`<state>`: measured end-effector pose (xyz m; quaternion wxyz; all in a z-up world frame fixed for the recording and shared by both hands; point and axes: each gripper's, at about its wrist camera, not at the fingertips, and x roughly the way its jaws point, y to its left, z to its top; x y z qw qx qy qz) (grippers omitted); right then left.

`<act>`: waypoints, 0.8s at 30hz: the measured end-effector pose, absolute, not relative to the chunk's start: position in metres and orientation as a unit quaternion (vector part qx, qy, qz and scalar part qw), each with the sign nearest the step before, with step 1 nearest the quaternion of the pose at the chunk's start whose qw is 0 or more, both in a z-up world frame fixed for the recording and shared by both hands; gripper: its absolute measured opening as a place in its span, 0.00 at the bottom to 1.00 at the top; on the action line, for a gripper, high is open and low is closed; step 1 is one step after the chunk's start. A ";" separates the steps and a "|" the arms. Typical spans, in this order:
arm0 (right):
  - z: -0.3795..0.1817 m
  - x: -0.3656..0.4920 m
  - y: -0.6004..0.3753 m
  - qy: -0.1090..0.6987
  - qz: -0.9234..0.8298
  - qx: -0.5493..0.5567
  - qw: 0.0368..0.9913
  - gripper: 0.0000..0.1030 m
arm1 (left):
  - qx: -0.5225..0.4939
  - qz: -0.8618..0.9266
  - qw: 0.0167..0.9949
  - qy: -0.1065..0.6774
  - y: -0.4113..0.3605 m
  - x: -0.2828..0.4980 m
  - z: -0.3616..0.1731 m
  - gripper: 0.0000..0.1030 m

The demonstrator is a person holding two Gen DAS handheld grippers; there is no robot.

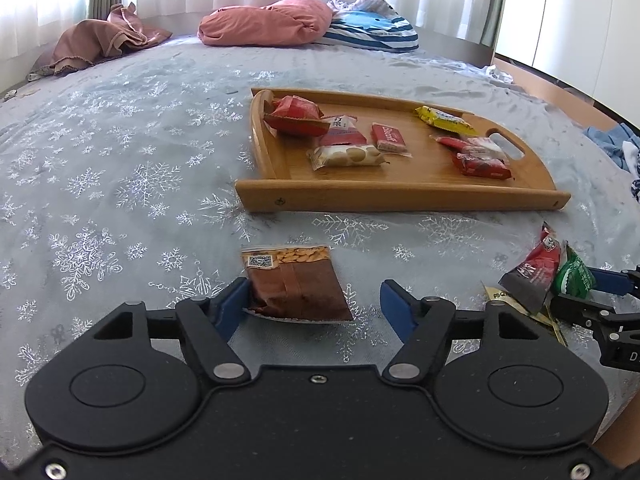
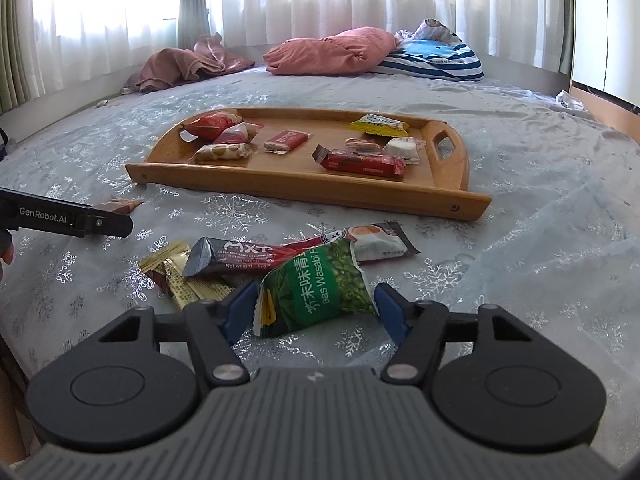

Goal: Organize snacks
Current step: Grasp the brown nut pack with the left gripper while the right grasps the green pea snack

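A brown peanut packet (image 1: 296,284) lies flat on the bedspread between the fingers of my left gripper (image 1: 315,294). The left pad touches its edge and the right pad stands clear, so the gripper is open. My right gripper (image 2: 314,304) has both blue pads against a puffy green wasabi-peas packet (image 2: 316,284), which sits tilted up. Just beyond it lie a red and black stick packet (image 2: 240,258), gold sachets (image 2: 176,272) and a coffee sachet (image 2: 380,240). Farther back, a wooden tray (image 2: 304,188) holds several snacks.
The tray (image 1: 400,196) rests mid-bed on a grey snowflake bedspread (image 1: 120,184). A pink pillow (image 1: 264,20), a striped blue cushion (image 1: 372,28) and a crumpled brown cloth (image 1: 100,40) sit by the curtains. The bed's wooden edge (image 2: 600,108) runs along the right.
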<state>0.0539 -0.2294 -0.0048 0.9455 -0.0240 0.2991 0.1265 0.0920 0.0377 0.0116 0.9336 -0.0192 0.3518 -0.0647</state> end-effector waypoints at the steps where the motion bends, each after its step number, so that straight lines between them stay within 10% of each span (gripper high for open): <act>1: -0.005 0.054 -0.230 0.299 0.126 -0.023 0.946 0.73 | -0.018 -0.064 0.934 0.351 0.037 0.092 0.011 0.67; 24: -0.003 0.048 -0.228 0.288 0.119 -0.031 0.950 0.60 | 0.003 -0.035 0.943 0.332 0.034 0.084 0.010 0.49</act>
